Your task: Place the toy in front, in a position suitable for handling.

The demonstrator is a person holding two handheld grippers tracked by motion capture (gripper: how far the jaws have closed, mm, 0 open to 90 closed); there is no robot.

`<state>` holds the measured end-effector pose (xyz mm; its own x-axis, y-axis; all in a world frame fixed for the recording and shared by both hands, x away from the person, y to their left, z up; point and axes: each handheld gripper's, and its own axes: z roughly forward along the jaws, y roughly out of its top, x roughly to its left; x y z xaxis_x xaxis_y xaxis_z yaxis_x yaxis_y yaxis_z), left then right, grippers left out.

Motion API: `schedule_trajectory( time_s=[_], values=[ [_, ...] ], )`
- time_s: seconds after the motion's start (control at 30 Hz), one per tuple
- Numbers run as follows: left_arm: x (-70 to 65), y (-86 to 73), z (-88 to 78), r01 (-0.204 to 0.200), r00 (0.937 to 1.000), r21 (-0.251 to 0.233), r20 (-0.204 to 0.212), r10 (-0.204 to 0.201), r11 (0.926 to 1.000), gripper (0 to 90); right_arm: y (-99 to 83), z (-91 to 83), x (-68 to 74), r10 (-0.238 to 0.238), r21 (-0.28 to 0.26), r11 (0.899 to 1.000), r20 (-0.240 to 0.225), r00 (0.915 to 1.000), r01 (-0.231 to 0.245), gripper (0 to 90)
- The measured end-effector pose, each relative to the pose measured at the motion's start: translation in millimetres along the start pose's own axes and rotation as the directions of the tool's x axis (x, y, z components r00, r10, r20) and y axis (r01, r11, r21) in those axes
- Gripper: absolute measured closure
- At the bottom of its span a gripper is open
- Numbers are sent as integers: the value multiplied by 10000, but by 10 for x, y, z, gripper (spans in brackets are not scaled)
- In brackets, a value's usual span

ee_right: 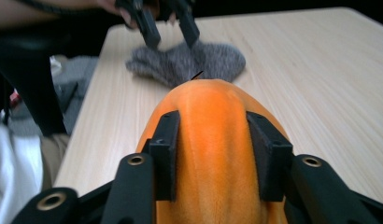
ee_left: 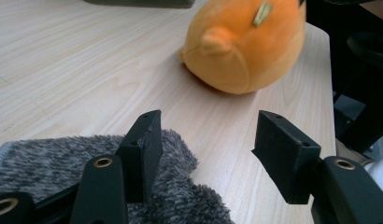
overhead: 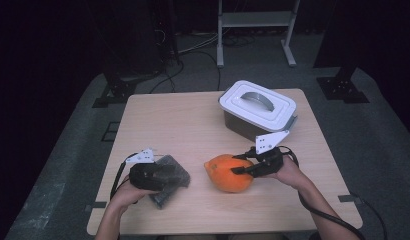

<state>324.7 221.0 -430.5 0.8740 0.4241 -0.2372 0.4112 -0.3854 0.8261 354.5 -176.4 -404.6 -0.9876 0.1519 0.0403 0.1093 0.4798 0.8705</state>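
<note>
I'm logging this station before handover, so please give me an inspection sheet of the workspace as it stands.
Surface: pale wood table, no spills seen.
Job's things: orange plush right of centre; grey fuzzy cloth near the left front.
Clutter: lidded white box at the far right.
Grippers: right tongs closed on the plush, pads pressing its sides; left tongs open, one jaw resting on the cloth.
Cables: black cable trails off the right front edge.
Surroundings: grey floor, white frame, cords behind.
</note>
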Motion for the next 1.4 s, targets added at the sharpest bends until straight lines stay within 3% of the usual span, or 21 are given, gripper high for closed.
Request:
schedule_trajectory(
  time_s=[0.1, 0.23, 0.37, 0.53, 0.77, 0.87, 1.23, 1.4],
  values=[
    [-3, -13, -9, 1, 10000, -2, 33, -1, 10000, 401, -72, 5, 69, 51, 77, 10000, -314, 9995, -48, 468],
    [-20, -8, 6, -10, 10000, -5, 43, 11, 10000, 392, -158, -47, 216, 194, 146, 9997, -150, 9997, -191, 363],
    [-43, 6, 21, -90, 9999, 38, 86, 90, 10000, 383, -209, -136, 337, 589, -105, 9982, -323, 9977, -592, 330],
    [-48, 1, 34, -85, 9999, 52, 92, 84, 10000, 377, -168, -153, 443, 625, -47, 9980, 34, 9980, -625, 304],
    [-35, -17, 8, -51, 10000, 28, 55, 51, 10000, 373, -118, -149, 429, 815, -455, 9958, 461, 9956, -794, 309],
    [-38, -22, 12, -22, 10000, 62, 87, 22, 10000, 372, -121, -126, 401, 1017, -325, 9945, 780, 9918, -994, 306],
    [-49, -23, 20, -96, 9999, 69, 129, 95, 9999, 365, -122, -1, 381, 1844, -14, 9828, 782, 9797, -1849, 274],
    [-62, -17, 26, -64, 9999, 69, 160, 63, 10000, 364, -209, 49, 340, 1986, 297, 9790, 797, 9768, -2015, 353]
  ],
)
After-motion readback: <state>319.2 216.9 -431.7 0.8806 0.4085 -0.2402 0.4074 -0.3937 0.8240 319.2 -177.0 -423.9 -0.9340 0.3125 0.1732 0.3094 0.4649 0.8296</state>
